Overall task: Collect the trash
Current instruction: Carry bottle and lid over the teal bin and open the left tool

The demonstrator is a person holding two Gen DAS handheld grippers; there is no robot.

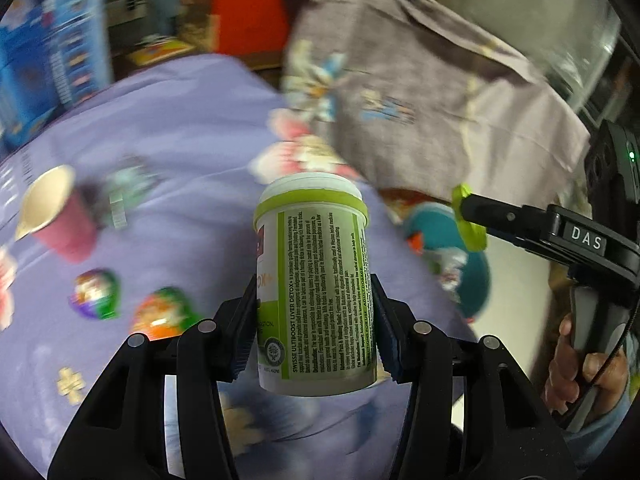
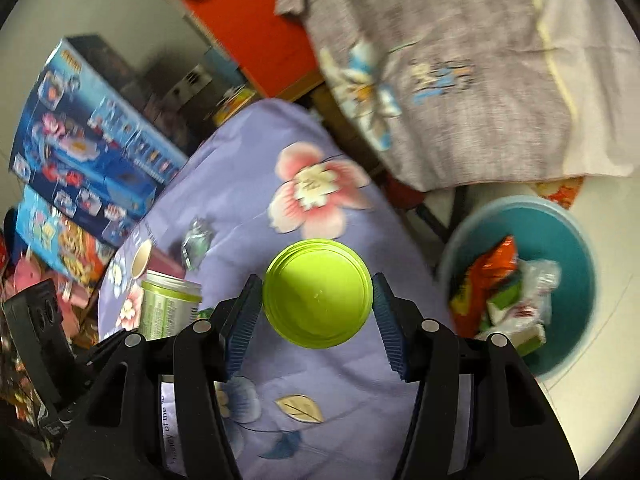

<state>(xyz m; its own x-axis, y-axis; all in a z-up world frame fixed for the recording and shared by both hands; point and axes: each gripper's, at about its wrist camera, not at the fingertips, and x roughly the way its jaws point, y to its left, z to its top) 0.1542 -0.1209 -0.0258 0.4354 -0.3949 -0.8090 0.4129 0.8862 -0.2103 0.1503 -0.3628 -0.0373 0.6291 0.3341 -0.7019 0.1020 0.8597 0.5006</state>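
Observation:
My left gripper [image 1: 314, 320] is shut on a white and green supplement jar [image 1: 316, 280], upright, lidless, held above the purple floral cloth [image 1: 180, 120]. The jar also shows in the right wrist view [image 2: 168, 304]. My right gripper [image 2: 318, 316] is shut on the jar's lime green lid [image 2: 318, 294]; it also shows in the left wrist view [image 1: 468, 216] with the lid [image 1: 470, 220] edge-on. A teal bin [image 2: 568, 224] with wrappers inside stands on the floor at right; in the left wrist view [image 1: 452, 248] it sits behind the jar.
On the cloth lie a pink paper cup [image 1: 56, 216], a crumpled silvery wrapper [image 1: 128, 188] and two colourful foil eggs [image 1: 96, 292]. Blue toy boxes [image 2: 88, 140] stand at left. A grey garment [image 2: 460, 80] hangs behind.

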